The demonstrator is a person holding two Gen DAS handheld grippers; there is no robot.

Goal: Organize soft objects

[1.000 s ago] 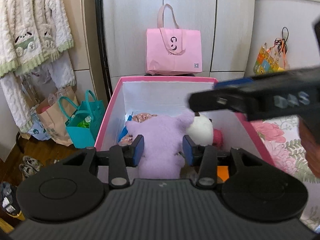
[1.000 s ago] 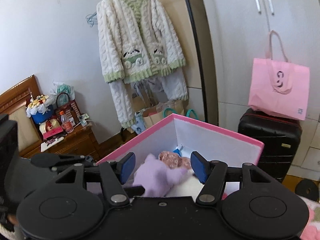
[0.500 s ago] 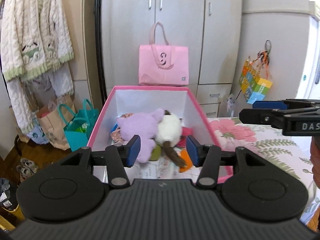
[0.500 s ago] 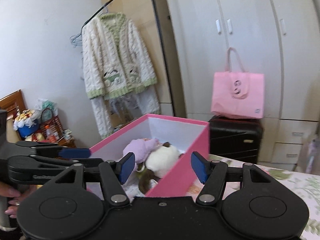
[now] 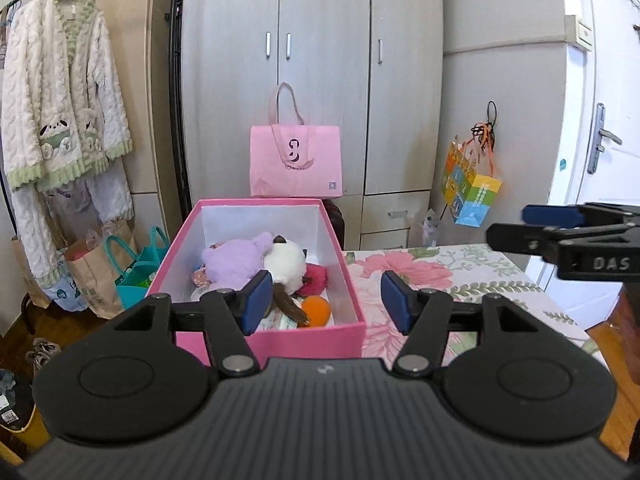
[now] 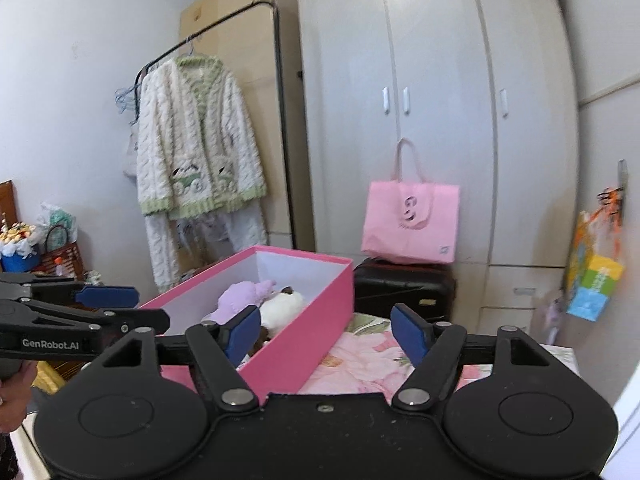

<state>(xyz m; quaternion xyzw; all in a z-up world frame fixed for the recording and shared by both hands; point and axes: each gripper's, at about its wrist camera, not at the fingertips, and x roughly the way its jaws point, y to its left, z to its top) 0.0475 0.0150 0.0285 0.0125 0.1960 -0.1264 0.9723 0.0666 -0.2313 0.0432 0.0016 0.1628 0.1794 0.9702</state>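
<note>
Left gripper [image 5: 324,300] and right gripper [image 6: 324,334] both wide open, empty, hanging short of box [image 5: 304,342] near rim; plush toys [image 5: 256,260] inside, cloth [image 5: 440,272] bare beside.

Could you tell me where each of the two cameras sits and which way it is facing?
Left wrist: on the left gripper, level, facing the wardrobe over the pink box; its open fingers and the right gripper show.
Right wrist: on the right gripper, right of the box, angled left; its open fingers, the left gripper and a hand show.
Shared: box, purple plush, pink bag, cardigan.
</note>
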